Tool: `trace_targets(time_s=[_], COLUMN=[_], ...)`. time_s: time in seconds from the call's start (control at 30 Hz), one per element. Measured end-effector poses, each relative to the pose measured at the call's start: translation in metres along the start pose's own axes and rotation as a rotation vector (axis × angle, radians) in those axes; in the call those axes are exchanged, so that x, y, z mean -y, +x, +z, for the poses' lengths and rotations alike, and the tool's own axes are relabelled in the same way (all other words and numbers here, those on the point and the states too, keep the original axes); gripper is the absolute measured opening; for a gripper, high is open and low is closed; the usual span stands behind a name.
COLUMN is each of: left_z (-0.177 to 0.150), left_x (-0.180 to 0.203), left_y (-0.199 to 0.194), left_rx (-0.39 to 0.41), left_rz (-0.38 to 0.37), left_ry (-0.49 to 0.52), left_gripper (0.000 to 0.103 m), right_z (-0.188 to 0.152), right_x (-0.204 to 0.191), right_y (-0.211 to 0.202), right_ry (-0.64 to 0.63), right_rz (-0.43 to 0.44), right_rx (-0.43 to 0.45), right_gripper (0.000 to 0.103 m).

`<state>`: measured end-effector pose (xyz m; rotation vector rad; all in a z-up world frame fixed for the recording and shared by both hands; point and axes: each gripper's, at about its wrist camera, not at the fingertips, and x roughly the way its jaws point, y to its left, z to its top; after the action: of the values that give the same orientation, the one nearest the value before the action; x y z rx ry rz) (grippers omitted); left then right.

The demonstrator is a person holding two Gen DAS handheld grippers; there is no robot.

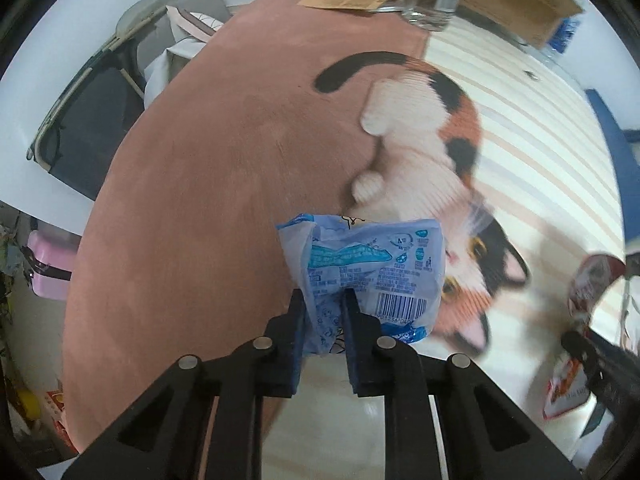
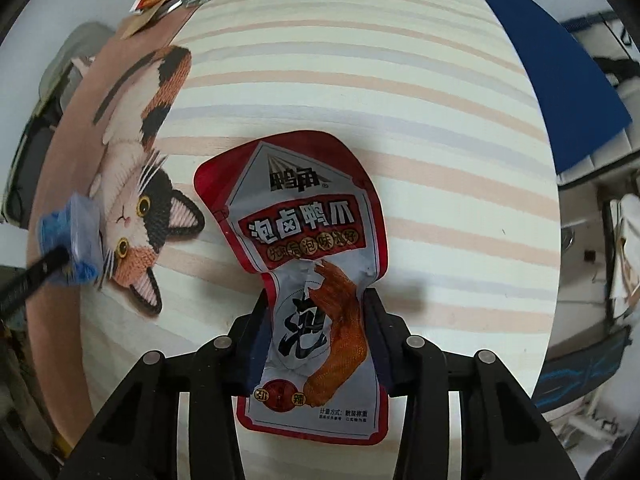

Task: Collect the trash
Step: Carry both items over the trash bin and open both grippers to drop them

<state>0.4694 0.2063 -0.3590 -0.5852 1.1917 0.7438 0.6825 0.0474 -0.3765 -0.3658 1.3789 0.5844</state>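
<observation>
My left hand-held gripper (image 1: 322, 312) pinches a blue wrapper (image 1: 368, 268) at lower centre. My right hand-held gripper (image 2: 318, 312) clamps a red pouch (image 2: 304, 232), centre frame, above the cat-print surface (image 2: 360, 80).

Wrapper (image 1: 360, 268) left of pouch (image 2: 308, 264), on mat (image 2: 400, 80).

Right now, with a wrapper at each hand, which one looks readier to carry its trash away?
Probably the left. The left gripper is shut on the crumpled blue wrapper. The right gripper has the red snack pouch between its jaws, squeezed at its waist, but that pouch looks bigger and floppier.
</observation>
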Motion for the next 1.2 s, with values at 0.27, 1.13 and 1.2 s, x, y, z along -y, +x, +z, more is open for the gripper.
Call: trace_targets(time_s=[0.27, 1.13, 1.2], left_z=[-0.035, -0.216, -0.238], left_x=[0.004, -0.07, -0.085], left_y=[-0.033, -0.198, -0.209], left_rx=[0.027, 0.184, 0.187], left_rz=[-0.009, -0.177, -0.198], left_ry=[0.04, 0.271, 0.303], left_gripper=[0.014, 0.014, 0.014], right_z=[-0.026, -0.294, -0.334], right_x=[0.003, -0.071, -0.083], right_y=[-0.038, -0.233, -0.248], right_ry=[0.043, 0.196, 0.228], right_rz=[0.043, 0.104, 0.098], right_rx=[0.048, 0.32, 0.34], right_gripper=[0.045, 0.044, 0.043])
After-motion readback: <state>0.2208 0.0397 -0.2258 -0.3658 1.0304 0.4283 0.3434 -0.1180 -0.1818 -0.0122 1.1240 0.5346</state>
